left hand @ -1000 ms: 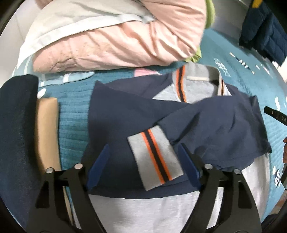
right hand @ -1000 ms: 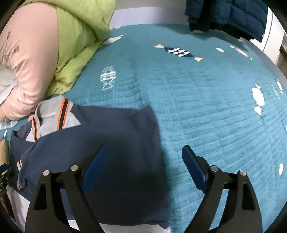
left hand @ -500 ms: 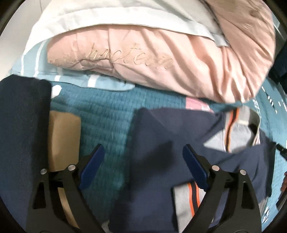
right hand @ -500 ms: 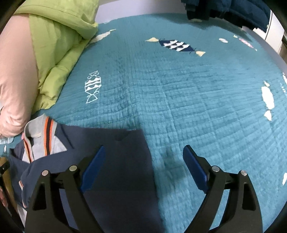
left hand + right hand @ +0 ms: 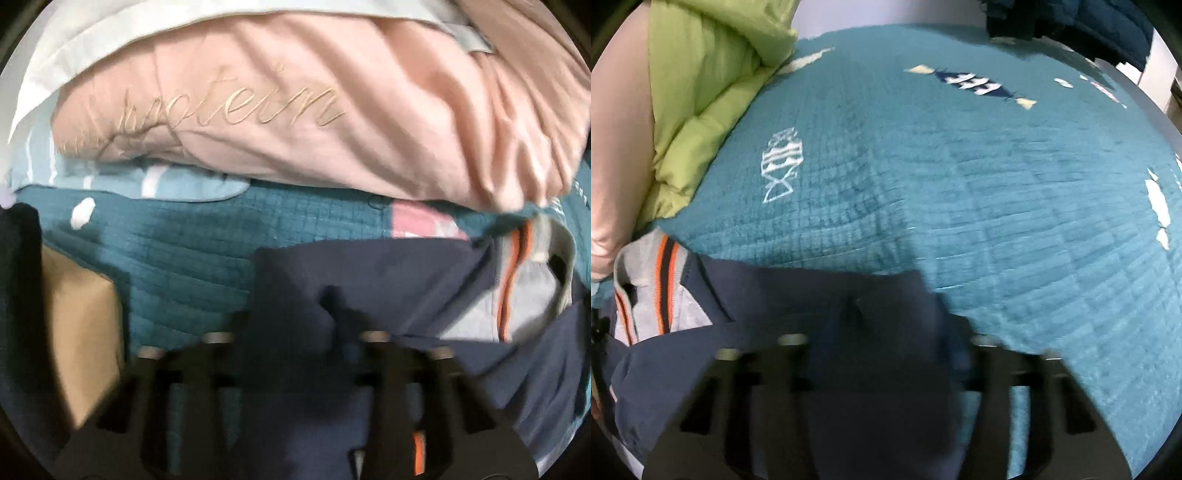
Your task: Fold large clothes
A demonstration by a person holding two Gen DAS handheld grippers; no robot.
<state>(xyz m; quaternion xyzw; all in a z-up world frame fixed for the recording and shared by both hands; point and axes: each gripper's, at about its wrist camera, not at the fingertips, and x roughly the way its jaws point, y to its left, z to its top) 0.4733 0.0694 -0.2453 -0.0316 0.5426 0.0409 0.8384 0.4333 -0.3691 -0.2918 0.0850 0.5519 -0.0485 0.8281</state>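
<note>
Both grippers, left (image 5: 295,332) and right (image 5: 882,332), have just closed, pinching the navy jacket's (image 5: 369,273) top corners on the teal bedspread (image 5: 960,184) (thin grips could slip when lifted).

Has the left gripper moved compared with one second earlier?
Yes. The left gripper moved toward the pink duvet, leftward off the cuff; its jaws have just closed on the navy shirt's corner.
</note>
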